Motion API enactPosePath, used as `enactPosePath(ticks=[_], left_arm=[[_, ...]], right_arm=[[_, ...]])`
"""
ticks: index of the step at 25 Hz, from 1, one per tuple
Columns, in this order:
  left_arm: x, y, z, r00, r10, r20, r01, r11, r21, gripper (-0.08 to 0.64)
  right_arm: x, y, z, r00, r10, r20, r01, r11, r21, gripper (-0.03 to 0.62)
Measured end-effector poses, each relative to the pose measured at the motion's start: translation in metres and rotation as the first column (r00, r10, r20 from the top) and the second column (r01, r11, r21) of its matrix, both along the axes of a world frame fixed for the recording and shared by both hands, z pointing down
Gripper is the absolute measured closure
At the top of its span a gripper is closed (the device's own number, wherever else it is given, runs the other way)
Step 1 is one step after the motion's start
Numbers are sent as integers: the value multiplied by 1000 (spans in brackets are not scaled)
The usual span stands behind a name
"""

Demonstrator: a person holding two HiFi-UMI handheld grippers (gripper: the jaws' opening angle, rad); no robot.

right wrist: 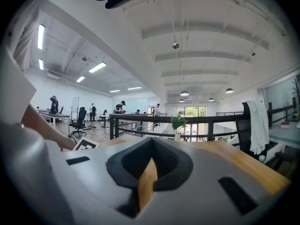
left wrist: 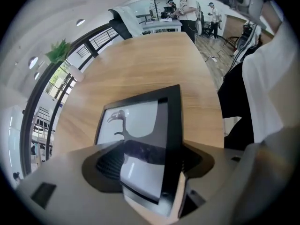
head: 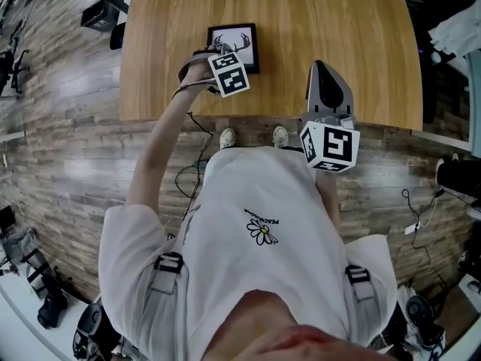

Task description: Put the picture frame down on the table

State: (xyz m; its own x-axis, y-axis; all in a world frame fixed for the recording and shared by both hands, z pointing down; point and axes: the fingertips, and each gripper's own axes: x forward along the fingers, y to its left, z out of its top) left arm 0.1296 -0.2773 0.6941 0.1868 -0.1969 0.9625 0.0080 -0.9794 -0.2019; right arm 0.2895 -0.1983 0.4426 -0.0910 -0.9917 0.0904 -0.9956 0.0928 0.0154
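The picture frame (head: 237,45), black with a white antler print, is over the wooden table (head: 338,21) near its front edge, left of centre. My left gripper (head: 216,54) is shut on its near edge. In the left gripper view the picture frame (left wrist: 140,121) rises slanted from between the jaws of the left gripper (left wrist: 146,168), with the table top behind it. I cannot tell whether it touches the table. My right gripper (head: 325,68) hovers over the table's front edge to the right, shut and empty. In its own view the right gripper (right wrist: 146,182) shows only a wood-coloured sliver between its jaws.
The person's shoes (head: 228,138) stand on the plank floor just below the table's front edge. A potted plant (left wrist: 58,50) and a railing lie beyond the table's far side. People (left wrist: 187,3) stand at desks in the background.
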Motion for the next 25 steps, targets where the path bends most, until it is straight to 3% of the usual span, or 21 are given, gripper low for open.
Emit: enactPosePath(ticks=[5,12,25], left_arm=[[-1,10,9,999,6,40,-3,997,-72,210],[-3,18,27,995,17,95,-7,995,-98,199],[-1,19,33,990,36,134,-16,989,-148,195]], right_arm=[[3,2,6,1000,3,16,-3,1000,-19,583],[11,4,16,998,28,57,-25,999,-45,583],[12,5,24,999,21,50,-18,998,-61,581]])
